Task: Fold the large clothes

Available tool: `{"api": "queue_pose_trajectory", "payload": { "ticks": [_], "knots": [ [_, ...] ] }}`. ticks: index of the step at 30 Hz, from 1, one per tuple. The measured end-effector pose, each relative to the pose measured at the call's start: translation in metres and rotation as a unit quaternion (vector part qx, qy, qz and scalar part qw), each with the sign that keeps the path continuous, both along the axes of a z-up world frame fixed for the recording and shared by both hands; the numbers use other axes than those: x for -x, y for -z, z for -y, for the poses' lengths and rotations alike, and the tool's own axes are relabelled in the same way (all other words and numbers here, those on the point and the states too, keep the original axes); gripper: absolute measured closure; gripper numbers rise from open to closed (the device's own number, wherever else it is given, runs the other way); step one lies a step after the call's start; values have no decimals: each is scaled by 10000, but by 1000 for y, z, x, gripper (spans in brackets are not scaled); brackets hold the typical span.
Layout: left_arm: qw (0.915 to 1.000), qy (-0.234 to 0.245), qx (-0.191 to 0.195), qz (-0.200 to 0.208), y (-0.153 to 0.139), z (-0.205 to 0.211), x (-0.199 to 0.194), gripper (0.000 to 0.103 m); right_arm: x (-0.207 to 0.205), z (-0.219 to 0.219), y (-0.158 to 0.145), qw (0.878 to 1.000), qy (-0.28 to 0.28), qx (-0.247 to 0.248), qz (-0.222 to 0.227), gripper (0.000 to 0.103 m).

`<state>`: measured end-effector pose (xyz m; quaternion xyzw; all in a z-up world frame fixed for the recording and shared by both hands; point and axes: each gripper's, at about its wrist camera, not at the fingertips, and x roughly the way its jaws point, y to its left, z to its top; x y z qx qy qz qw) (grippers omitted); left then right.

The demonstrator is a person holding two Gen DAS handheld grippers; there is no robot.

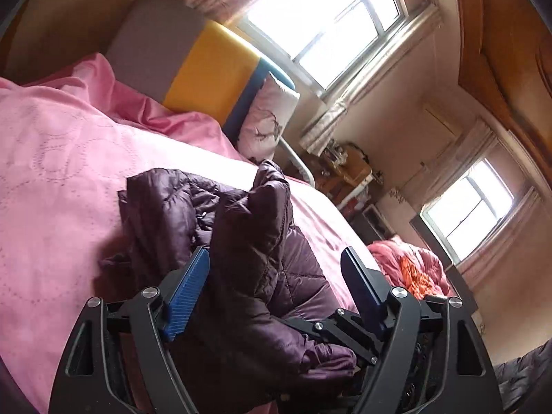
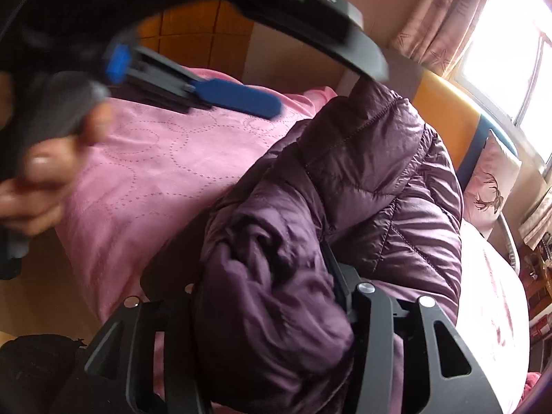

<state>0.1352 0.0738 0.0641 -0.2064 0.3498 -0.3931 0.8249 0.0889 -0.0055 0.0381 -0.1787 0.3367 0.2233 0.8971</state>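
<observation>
A dark purple puffer jacket (image 1: 248,241) lies crumpled on the pink bedspread (image 1: 62,158), one part raised in a peak. My left gripper (image 1: 276,255) hangs over it, open wide, blue pads apart with jacket cloth between them and the right pad (image 1: 358,286) clear of it. In the right wrist view the jacket (image 2: 362,186) bulges up through my right gripper (image 2: 269,262) and covers its fingertips, so its grip is hidden. The left gripper's blue finger (image 2: 238,98) shows blurred at the top, held by a hand (image 2: 38,179).
A grey, yellow and blue headboard (image 1: 207,69) and a deer-print pillow (image 1: 272,117) stand at the bed's far end. A cluttered table (image 1: 348,169) and an orange-red quilt (image 1: 410,269) lie past the bed under the windows. A dark bag (image 2: 34,372) sits on the floor.
</observation>
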Motion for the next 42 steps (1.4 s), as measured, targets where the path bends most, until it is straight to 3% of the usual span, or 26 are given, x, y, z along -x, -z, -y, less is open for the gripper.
{"api": "queue_pose_trajectory", "payload": {
  "ticks": [2,3,4,7,10,12,13,15,17,18,21,28,32,34,37,42],
  "knots": [
    [9987,162,-282,-390,9,22,-22,26,2,4,-1,9998,-46,-205,-3,50],
    [9979,110,-427,-479,14,26,-27,46,3,9,-4,9995,-81,-303,-2,46],
    [9963,12,-682,-526,16,32,-34,76,3,12,-6,9991,-125,-416,-1,36],
    [9947,-42,-771,-675,20,34,-46,86,8,43,-24,9903,-516,-1244,-334,26],
    [9938,-66,-928,-614,17,31,-44,89,11,92,-46,9681,-794,-2231,-815,24],
    [9928,-55,-1025,-618,17,30,-43,90,13,128,-53,9602,-721,-2564,-840,25],
    [9925,-51,-1051,-628,16,30,-43,90,11,142,-52,9613,-576,-2562,-830,33],
    [9921,-60,-1052,-678,16,27,-44,90,3,165,-41,9705,-125,-2280,-773,46],
    [9916,-86,-1054,-747,17,22,-43,90,-5,177,-29,9715,115,-2202,-873,46],
    [9910,-111,-1081,-783,18,21,-44,90,-8,175,-21,9727,142,-2127,-923,46],
    [9876,-255,-1268,-885,23,11,-43,91,-12,153,-9,9758,26,-1992,-903,30],
    [9711,-992,-1664,-1398,57,-31,-37,91,-11,89,26,9915,-98,-1090,-697,30],
    [9566,-1402,-2168,-1353,82,-32,-20,90,-6,73,39,9963,-318,-635,-478,30],
    [9546,-1534,-2188,-1317,86,-30,-16,90,-12,85,30,9927,-536,-841,-672,30],
    [9555,-1605,-2180,-1173,78,-30,-12,90,-32,124,5,9746,-751,-1691,-1262,32],
    [9540,-1714,-2258,-976,72,-28,-7,87,-92,187,-33,9576,68,-2657,-1115,30]
  ]
}}
